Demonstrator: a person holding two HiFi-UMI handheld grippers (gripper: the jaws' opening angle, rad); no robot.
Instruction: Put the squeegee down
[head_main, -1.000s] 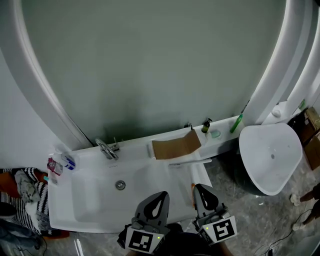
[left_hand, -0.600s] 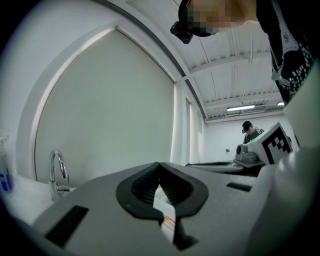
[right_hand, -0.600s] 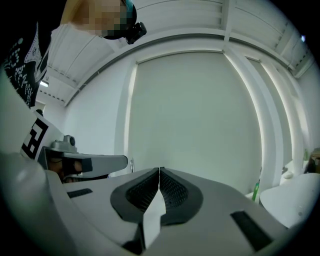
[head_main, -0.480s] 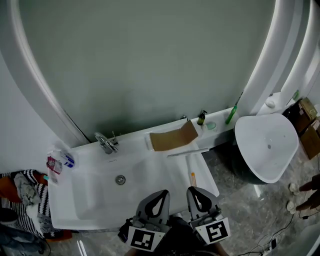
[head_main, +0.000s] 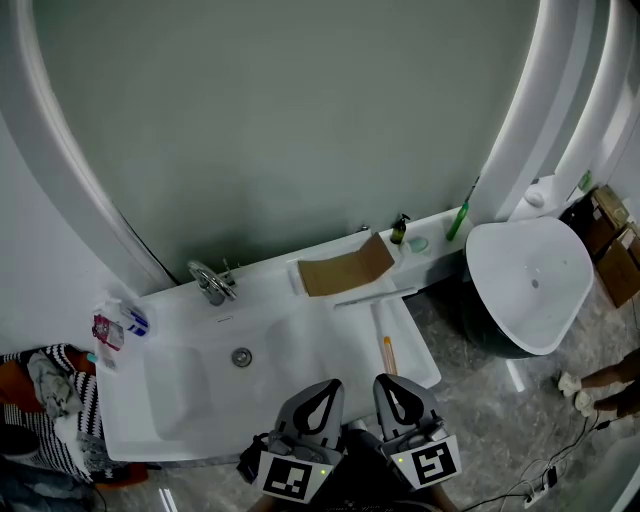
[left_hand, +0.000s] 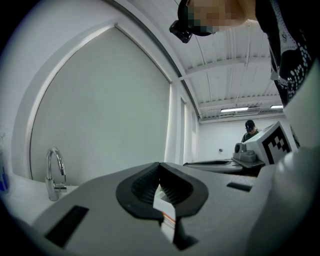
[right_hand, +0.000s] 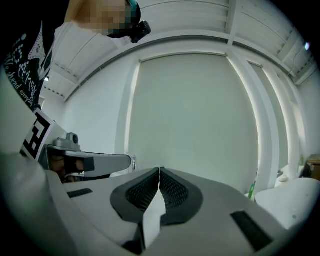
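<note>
The squeegee (head_main: 384, 325) lies flat on the white counter, right of the basin. Its pale blade runs across near the brown card and its handle, orange near the end, points toward me. My left gripper (head_main: 323, 391) and right gripper (head_main: 396, 388) sit side by side at the counter's front edge, both shut with nothing between the jaws. The right one is just short of the handle's end and not touching it. In the left gripper view a white strip with orange lines (left_hand: 168, 212) shows behind the shut jaws (left_hand: 160, 165). The right gripper view shows shut jaws (right_hand: 159, 171) against the grey wall.
White sink counter (head_main: 180, 310) with basin drain (head_main: 241, 357) and chrome faucet (head_main: 210, 282). A folded brown card (head_main: 345, 270), a small dark bottle (head_main: 399, 230) and a green bottle (head_main: 459, 222) stand along the back. A white tub (head_main: 525, 285) is at the right, toiletries (head_main: 118, 326) at the left.
The head view has swung a little, so the counter sits further left and up. Both grippers stay shut; the right one has drawn slightly back from the squeegee's handle.
</note>
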